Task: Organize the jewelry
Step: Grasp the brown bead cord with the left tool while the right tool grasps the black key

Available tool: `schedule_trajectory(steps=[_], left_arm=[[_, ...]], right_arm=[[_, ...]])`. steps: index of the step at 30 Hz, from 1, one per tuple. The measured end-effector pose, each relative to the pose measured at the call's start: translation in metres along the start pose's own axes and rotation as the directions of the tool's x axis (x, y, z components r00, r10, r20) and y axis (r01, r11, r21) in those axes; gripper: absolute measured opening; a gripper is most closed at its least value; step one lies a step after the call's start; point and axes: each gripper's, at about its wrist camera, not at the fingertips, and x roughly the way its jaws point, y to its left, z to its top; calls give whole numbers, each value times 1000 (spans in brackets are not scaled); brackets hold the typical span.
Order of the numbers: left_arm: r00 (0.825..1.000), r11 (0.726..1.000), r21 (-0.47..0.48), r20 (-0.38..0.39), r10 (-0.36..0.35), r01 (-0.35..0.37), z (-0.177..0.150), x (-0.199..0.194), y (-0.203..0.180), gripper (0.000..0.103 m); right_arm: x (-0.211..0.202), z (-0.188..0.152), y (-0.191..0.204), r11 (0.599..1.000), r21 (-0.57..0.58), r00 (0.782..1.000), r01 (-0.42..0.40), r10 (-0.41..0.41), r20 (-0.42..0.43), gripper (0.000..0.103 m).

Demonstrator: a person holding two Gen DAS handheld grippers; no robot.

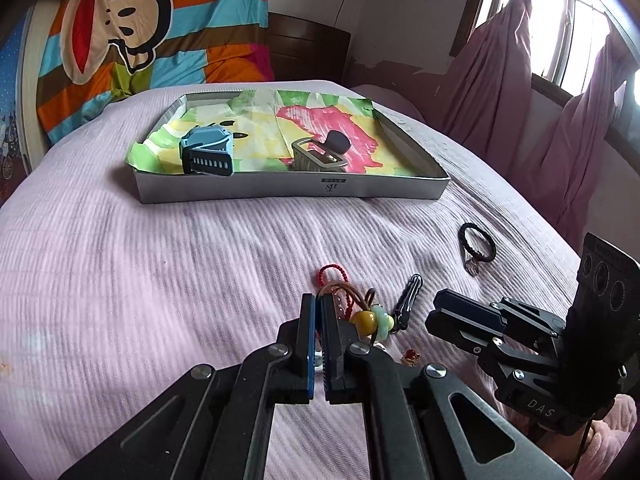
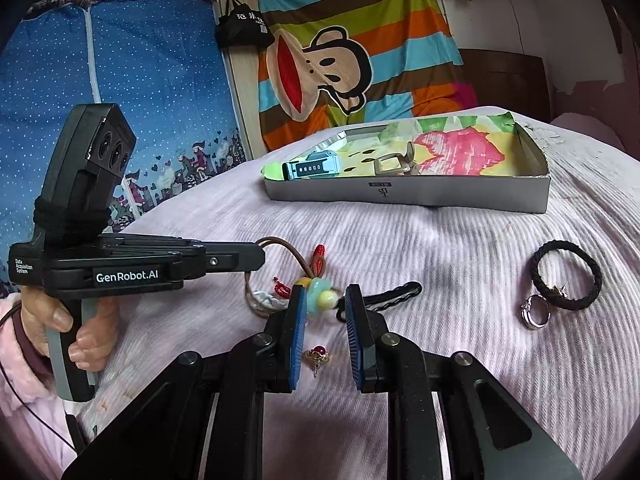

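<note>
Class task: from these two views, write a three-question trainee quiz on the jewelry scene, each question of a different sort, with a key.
1. True or false: the hair tie lies inside the box.
2. Which gripper is shut on the brown cord? A. left B. right C. neither
3. Fill in: the silver thing on the bed right beside the hair tie is a ____.

Key
1. False: it lies on the bed, outside the box.
2. A: the left gripper pinches the cord.
3. ring
</note>
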Motion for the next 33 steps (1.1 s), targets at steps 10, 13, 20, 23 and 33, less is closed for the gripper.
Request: schedule_trajectory(steps=[10, 13, 20, 23, 33], left_arm=[[1000, 998, -54, 10, 29, -28, -1, -2, 23, 3], [1000, 998, -59, 10, 29, -28, -2, -2, 26, 3], [999, 998, -56, 11, 31, -31, -2, -4, 27, 3], [1000, 998, -61, 17, 24, -23, 0, -5, 27, 3], [998, 1000, -26, 69, -9, 10, 22, -16, 9, 3]], right_arm=[[23, -1, -13, 996, 59, 993, 59, -53, -107, 20], [28, -1, -13, 996, 64, 990, 57, -48, -132, 22], [39, 2, -4, 998, 31, 985, 49, -43, -164, 36], [44, 4, -3, 998, 26, 984, 64, -59, -170, 36], [40, 6, -2, 997, 30, 987, 73, -68, -143, 15]])
